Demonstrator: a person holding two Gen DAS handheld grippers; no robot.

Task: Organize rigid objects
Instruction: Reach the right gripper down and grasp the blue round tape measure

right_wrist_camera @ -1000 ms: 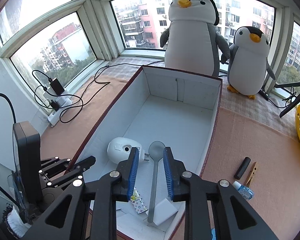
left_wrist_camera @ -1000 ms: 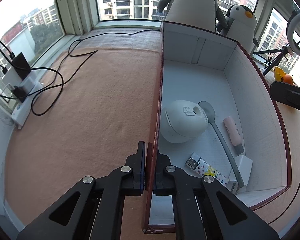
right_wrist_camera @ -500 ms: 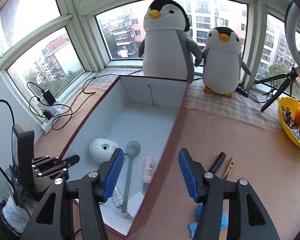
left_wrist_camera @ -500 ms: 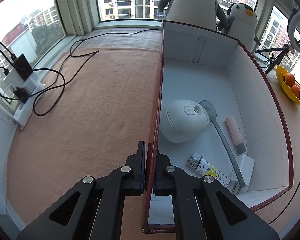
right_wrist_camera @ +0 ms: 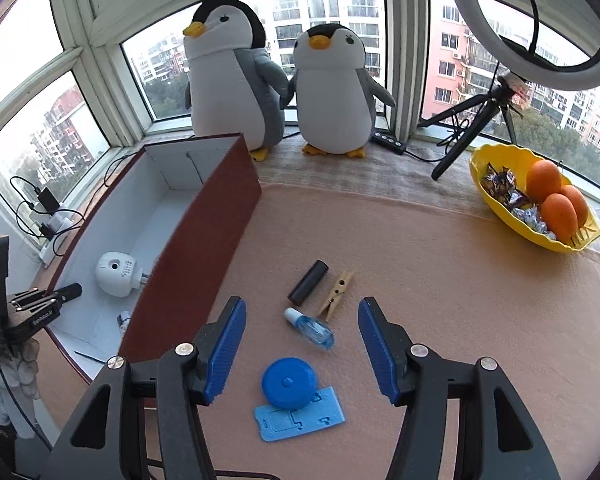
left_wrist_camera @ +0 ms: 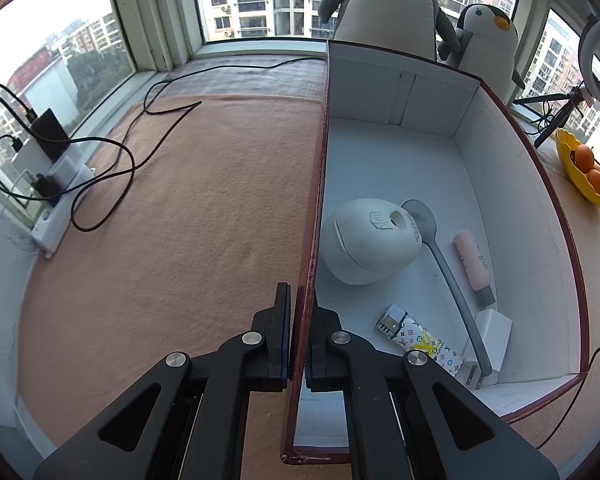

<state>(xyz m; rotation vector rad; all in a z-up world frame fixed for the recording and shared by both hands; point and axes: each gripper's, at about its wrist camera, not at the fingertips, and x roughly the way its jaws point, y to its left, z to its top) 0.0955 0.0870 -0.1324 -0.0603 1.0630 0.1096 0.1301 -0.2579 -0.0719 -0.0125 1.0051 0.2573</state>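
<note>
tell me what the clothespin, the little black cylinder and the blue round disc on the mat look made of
Clothespin: looks like unfinished wood, pale tan and matte, with a notched jaw end.
Black cylinder: probably plastic or rubber, dull matte black with no glare; hard to tell which.
Blue round disc: looks like moulded plastic, uniform saturated blue, smooth with a soft sheen and a raised centre button.

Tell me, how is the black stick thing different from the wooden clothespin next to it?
The black cylinder is dark, smooth and round, while the wooden clothespin is pale tan, flatter and has a small hole near one end. The cylinder looks thicker; the clothespin looks thinner and narrows toward its tip. Both lie side by side on the tan cloth, slanted the same way, outside the box.
</note>
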